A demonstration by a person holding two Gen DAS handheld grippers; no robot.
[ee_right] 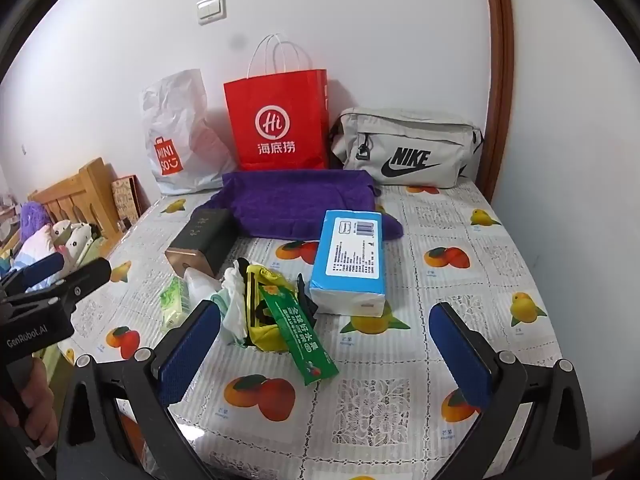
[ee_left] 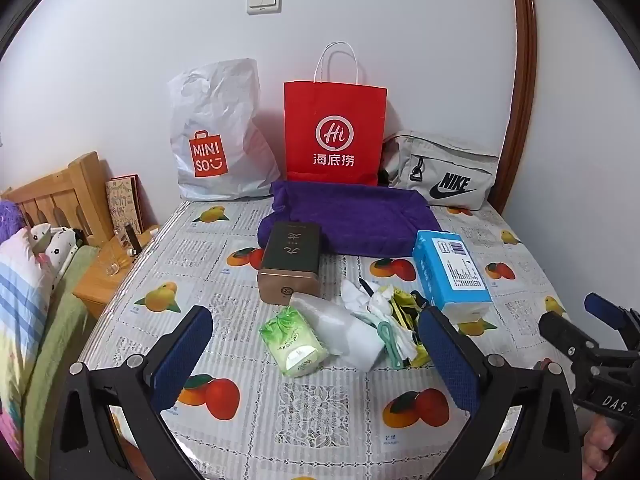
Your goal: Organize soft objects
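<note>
Both grippers' fingers wide apart, empty; only right wrist view shows green sachet [ee_right: 302, 340] lettering; left gripper [ee_left: 316, 354], right gripper [ee_right: 324, 354].

Purple towel [ee_left: 352, 216], red paper bag [ee_left: 335, 132], blue tissue pack [ee_right: 349, 256], fruit-print tablecloth [ee_left: 312, 400], blue-padded claw [ee_left: 316, 356]

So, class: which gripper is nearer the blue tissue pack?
Right. The right gripper hovers just before the blue tissue pack; the left gripper sits further to its left.
</note>
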